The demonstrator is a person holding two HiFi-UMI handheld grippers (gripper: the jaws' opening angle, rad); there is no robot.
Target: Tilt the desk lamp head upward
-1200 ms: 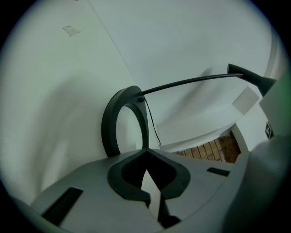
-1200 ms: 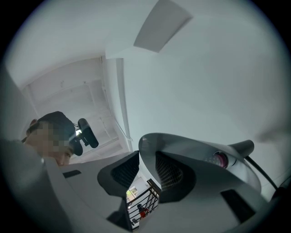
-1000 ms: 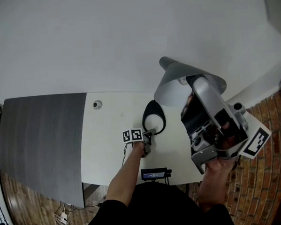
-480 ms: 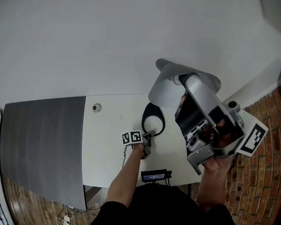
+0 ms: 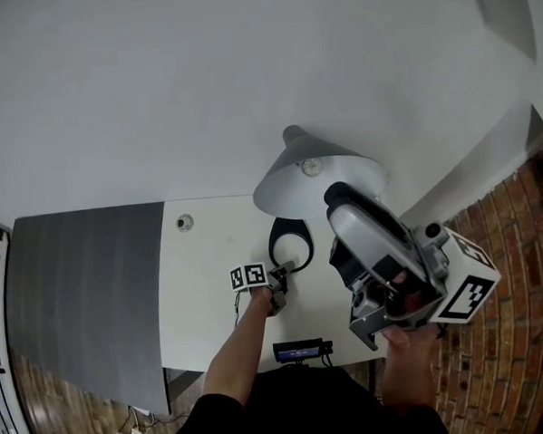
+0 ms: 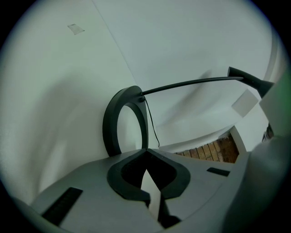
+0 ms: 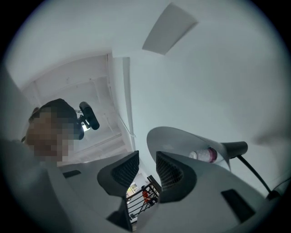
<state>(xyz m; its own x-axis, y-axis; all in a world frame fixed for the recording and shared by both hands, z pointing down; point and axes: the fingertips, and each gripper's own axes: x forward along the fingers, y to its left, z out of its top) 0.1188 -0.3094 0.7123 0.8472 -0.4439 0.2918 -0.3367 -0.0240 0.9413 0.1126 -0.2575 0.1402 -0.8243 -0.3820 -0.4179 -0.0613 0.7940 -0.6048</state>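
Currently my right gripper (image 7: 147, 159), jaws apart and empty, is the nearer one: the grey cone-shaped lamp head (image 7: 177, 139) lies just beyond its jaws, offset right. My left gripper (image 6: 146, 151), jaws together, faces the black ring-shaped lamp base (image 6: 110, 123).

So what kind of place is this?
Probably a home or office work corner: a white desk against a plain wall, a lamp standing on it, and a brick floor alongside.
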